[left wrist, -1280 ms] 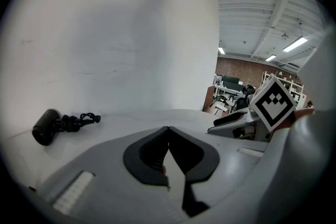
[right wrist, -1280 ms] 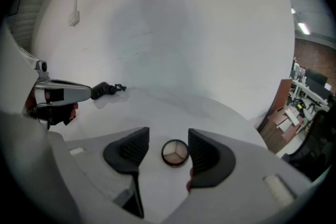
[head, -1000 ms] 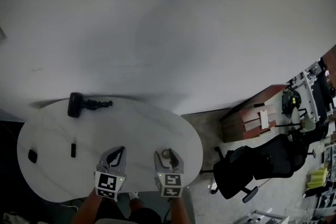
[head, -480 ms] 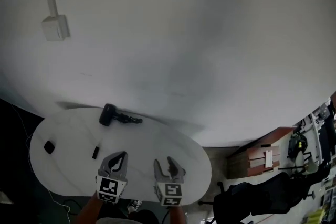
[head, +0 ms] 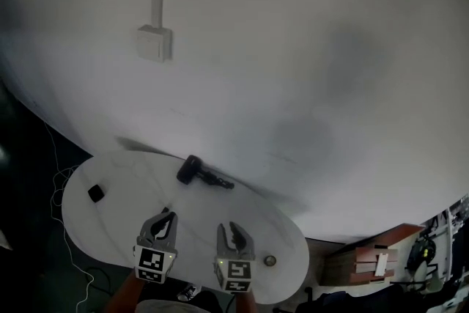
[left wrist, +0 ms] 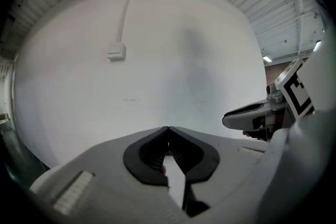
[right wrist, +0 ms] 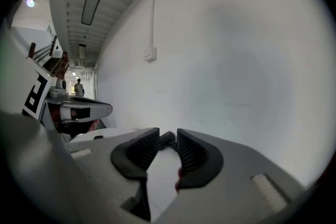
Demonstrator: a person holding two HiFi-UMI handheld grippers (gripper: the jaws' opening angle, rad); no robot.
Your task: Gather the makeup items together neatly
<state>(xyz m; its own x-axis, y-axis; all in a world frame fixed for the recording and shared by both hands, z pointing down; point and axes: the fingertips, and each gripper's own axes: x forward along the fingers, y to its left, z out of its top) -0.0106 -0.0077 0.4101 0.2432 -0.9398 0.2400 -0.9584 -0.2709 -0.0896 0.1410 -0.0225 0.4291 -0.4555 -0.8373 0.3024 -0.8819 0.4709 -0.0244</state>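
On the white oval table [head: 88,227] lie a black cylinder with a knobbly black tail [head: 194,171] at the far edge, a small black block [head: 95,193] at the left, and a small round item [head: 270,260] at the right. My left gripper [head: 165,216] [left wrist: 168,128] hovers over the table's near middle, jaw tips touching, nothing in them. My right gripper [head: 230,229] [right wrist: 168,136] is beside it. Its jaws have just been closing and stand a little apart with nothing between the pads. Through that gap the black cylinder [right wrist: 167,139] shows far off.
A white wall fills most of the view, with a socket box [head: 154,42] and a conduit running up from it. A wooden desk [head: 374,264] stands at the lower right beyond the table. A distant person [right wrist: 79,86] stands in a corridor.
The head view has tilted up toward the wall. Both grippers have lifted. The round item seen at the right gripper's jaws a second ago now lies on the table to its right. The right jaws are narrower.
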